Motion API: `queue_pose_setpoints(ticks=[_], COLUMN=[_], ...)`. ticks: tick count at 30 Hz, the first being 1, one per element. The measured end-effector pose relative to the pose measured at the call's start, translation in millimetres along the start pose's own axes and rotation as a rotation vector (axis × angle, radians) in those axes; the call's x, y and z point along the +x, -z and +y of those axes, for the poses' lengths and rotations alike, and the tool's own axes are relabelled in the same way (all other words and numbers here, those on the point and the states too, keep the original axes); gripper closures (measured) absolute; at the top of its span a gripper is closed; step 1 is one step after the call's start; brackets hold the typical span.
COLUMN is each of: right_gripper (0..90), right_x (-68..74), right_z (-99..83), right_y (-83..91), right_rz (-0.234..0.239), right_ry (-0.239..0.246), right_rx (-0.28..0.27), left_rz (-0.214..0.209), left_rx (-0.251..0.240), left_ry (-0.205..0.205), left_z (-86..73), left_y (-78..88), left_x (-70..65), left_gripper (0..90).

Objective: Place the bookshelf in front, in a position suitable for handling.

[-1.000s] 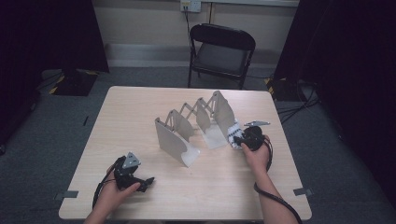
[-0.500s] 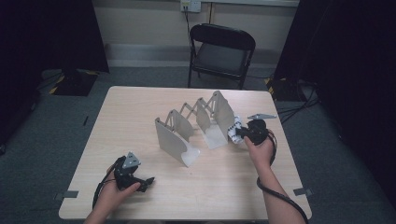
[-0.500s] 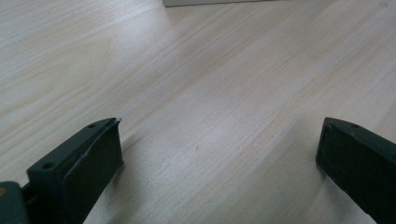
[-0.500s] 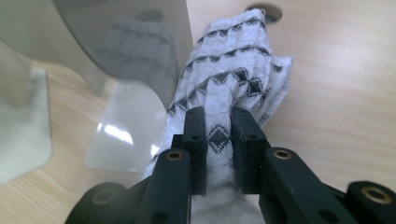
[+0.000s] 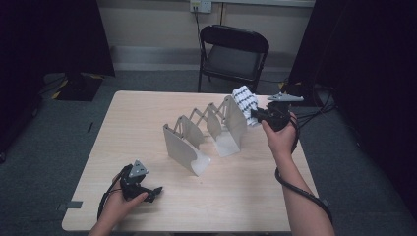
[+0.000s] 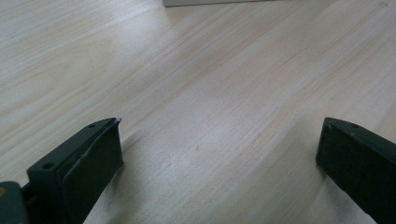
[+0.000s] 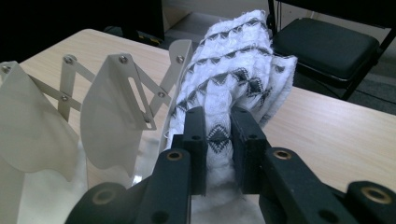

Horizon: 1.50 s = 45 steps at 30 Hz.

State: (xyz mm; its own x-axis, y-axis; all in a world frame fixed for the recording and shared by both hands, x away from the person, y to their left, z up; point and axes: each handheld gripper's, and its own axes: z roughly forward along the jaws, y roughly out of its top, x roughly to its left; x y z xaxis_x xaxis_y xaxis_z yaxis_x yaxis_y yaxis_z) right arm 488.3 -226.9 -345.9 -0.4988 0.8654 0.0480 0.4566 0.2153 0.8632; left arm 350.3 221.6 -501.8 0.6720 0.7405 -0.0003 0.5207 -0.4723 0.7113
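- Pinching a folded white cloth (image 7: 236, 79) with a black zigzag pattern, the right gripper (image 7: 219, 140) has just drawn its jaws closer together; both pads press into the fabric near its lower end.
- Bulging around the pads, the cloth looks soft, light and easily squashed; it should not slip from the rubbery faces, but loose layers could sag or unfold.
- Judging by the bundle, the safest hold is across the thick middle of the fold, all layers caught together, not one edge.
- Its long axis runs up and away from the jaws, tilted slightly toward the chair (image 5: 234, 54); the free end points upward.
- In the high view the cloth (image 5: 245, 102) hangs above the table (image 5: 295, 196), just beside the far-right plate of the white accordion rack (image 5: 204, 135), whether touching it I cannot tell.
- Resting on the near left of the table, the left gripper (image 6: 219, 154) has its jaws spread wide with nothing between them.
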Motion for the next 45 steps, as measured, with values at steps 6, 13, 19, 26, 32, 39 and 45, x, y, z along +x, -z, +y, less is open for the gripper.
queue_pose_setpoints(ticks=[6,13,19,26,32,39,45], right_gripper=[77.8,77.8,77.8,76.5,67.5,57.6,49.8], right_x=[-2.0,-6.0,-8.0,-4.8,-8.1,-23.6,-27.9], right_z=[-3.5,-26.3,-52.7,-98.5,-114.4,-115.4,-103.7], right_y=[-4.3,-21.7,-35.4,-57.6,-60.9,-52.4,-46.5], right_rz=[0.019,0.045,0.06,0.078,0.019,-0.082,-0.142], right_ry=[0.02,0.011,0.003,-0.018,0.003,-0.023,-0.034], right_rx=[0.003,0.044,0.086,0.163,0.213,0.234,0.183], left_rz=[0.0,0.0,0.0,0.0,0.0,0.0,0.0], left_rx=[0.0,-0.001,0.0,-0.001,0.0,-0.004,-0.002], left_ry=[0.0,0.001,0.0,0.0,0.0,0.005,0.002], left_z=[0.0,0.0,0.0,0.0,0.0,-0.1,0.0], left_y=[0.0,-0.1,0.0,-0.1,0.0,-0.3,-0.1], left_x=[0.0,0.0,0.0,-0.1,-0.1,-0.4,-0.2], left_gripper=[0.0,0.0,0.0,0.0,0.0,0.0,0.0])
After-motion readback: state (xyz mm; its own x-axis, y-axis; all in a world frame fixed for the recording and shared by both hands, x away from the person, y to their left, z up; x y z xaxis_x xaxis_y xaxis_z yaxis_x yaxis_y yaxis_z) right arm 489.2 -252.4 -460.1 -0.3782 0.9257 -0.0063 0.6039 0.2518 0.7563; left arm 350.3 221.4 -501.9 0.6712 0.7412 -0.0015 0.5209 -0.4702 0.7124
